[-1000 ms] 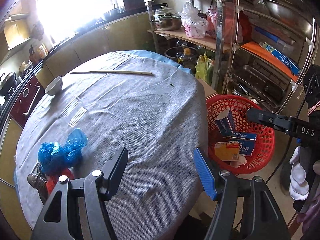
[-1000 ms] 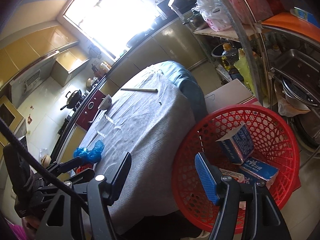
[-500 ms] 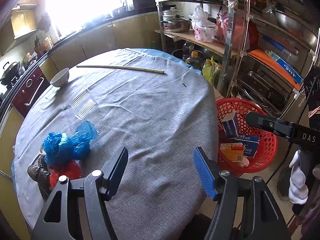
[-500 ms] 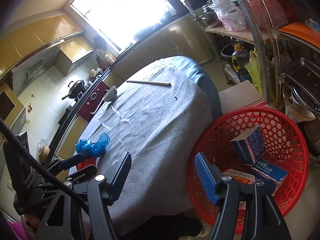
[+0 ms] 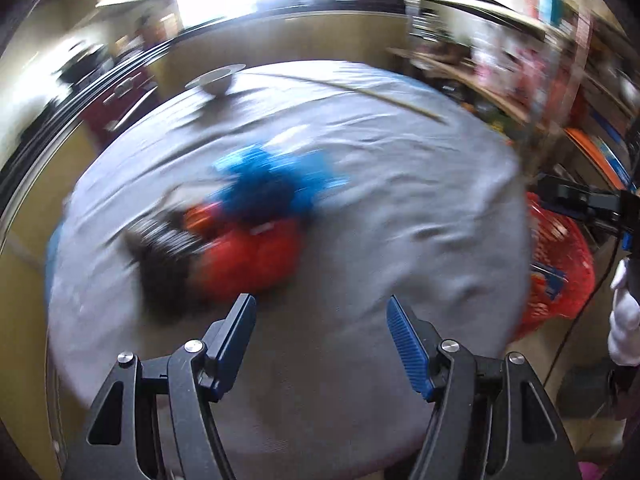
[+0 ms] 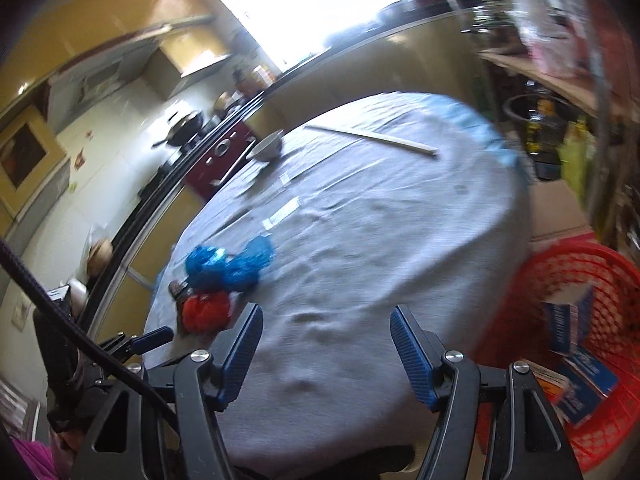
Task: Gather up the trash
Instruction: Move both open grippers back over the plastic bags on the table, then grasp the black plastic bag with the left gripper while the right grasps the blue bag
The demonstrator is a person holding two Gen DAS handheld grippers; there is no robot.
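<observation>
A crumpled blue plastic bag (image 5: 272, 188) lies on the grey tablecloth (image 5: 360, 208), with a red bag (image 5: 252, 256) and a dark wrapper (image 5: 160, 248) against it. The same heap shows in the right wrist view: blue bag (image 6: 228, 264), red bag (image 6: 206, 312). My left gripper (image 5: 322, 316) is open and empty, just short of the red bag. My right gripper (image 6: 326, 328) is open and empty over the table's near edge. The red basket (image 6: 576, 280) on the floor at the right holds several small boxes (image 6: 568, 320). The left view is motion-blurred.
A white bowl (image 6: 266, 148) and a long pale stick (image 6: 372, 138) lie at the far side of the table. Small clear wrappers (image 6: 282, 212) lie mid-table. A metal shelf rack (image 6: 580, 40) stands on the right, kitchen counters at the left and back.
Both grippers have swung left toward the heap of bags. The left one has come much closer to it; the basket has slid to the right edge of both views.
</observation>
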